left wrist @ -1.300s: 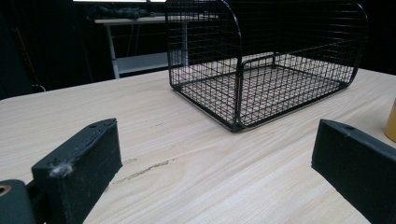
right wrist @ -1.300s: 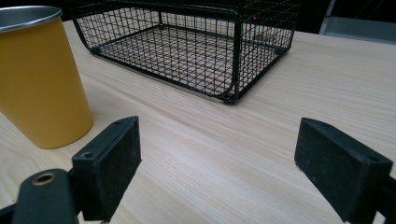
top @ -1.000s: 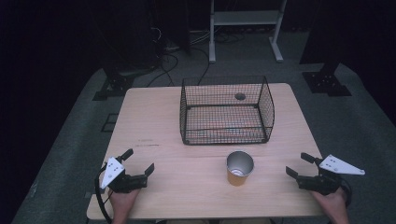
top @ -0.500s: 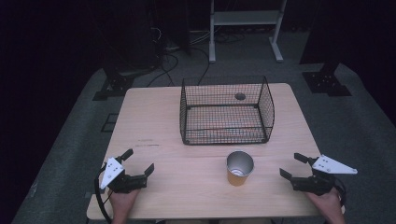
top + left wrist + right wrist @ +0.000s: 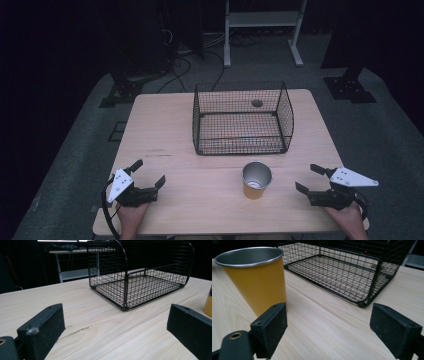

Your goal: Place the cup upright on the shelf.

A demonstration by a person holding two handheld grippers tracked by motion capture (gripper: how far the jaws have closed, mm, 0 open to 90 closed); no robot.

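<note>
My right gripper point(image 5: 311, 181) sits low over the table point(image 5: 165, 130) with its jaws spread wide, holding nothing — the yellow cup point(image 5: 257, 180) stands upright just off its left jaw. My left gripper point(image 5: 148, 173) gapes empty too — the wire basket point(image 5: 241, 118) lies ahead.

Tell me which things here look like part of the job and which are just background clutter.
Likely part of the job, judging by what sits between the open grippers:
yellow cup
wire basket
left gripper
right gripper

Just background:
white shelf frame
floor cables
black stand bases
</note>
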